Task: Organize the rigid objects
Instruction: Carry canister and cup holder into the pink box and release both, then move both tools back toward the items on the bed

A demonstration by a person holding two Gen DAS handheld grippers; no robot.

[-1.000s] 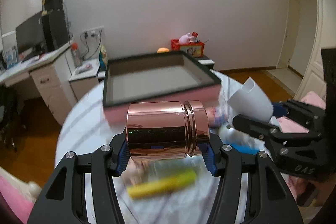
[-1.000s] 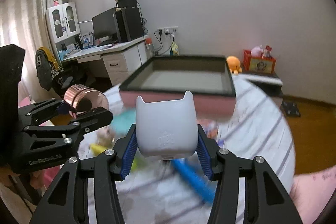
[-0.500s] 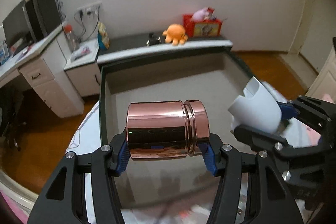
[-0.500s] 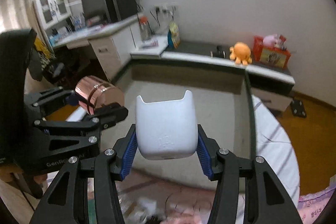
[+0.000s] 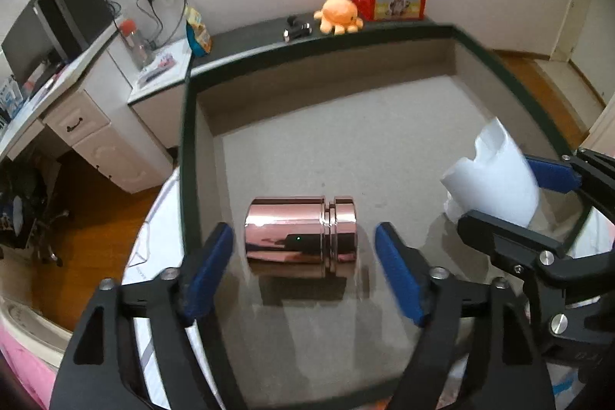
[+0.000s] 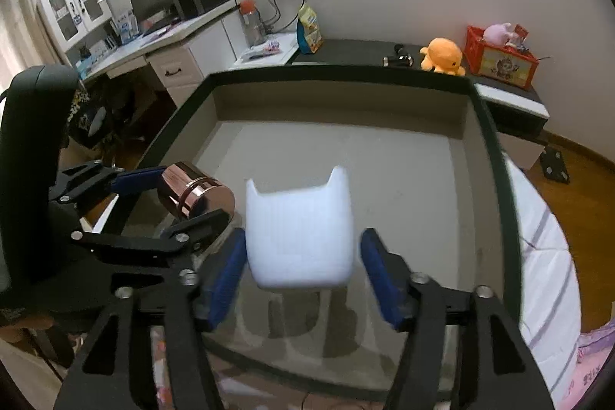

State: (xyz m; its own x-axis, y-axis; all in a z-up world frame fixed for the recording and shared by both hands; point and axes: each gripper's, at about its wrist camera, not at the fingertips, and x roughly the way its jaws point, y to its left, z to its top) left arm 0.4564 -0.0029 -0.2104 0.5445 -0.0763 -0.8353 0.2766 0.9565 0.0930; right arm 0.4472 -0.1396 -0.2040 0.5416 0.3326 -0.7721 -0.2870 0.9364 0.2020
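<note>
A shiny copper cylinder [image 5: 301, 234] lies on its side over the grey floor of a dark-rimmed box [image 5: 188, 156]. My left gripper [image 5: 303, 271] is open, its blue pads clear of both ends of the cylinder. A white cat-eared container [image 6: 300, 237] sits between the spread blue pads of my open right gripper [image 6: 301, 273], inside the same box [image 6: 496, 156]. In the left wrist view the white container [image 5: 496, 175] is at the right. In the right wrist view the cylinder [image 6: 196, 196] is at the left.
Behind the box runs a dark shelf with an orange plush octopus [image 5: 340, 14] and a red toy crate [image 5: 388, 0]. A white desk with a monitor [image 6: 153, 0] stands at the left. A white round table [image 6: 546, 256] carries the box.
Both grippers moved forward over the box, lowered and opened. The copper cylinder and the white container have been let go inside the box.
</note>
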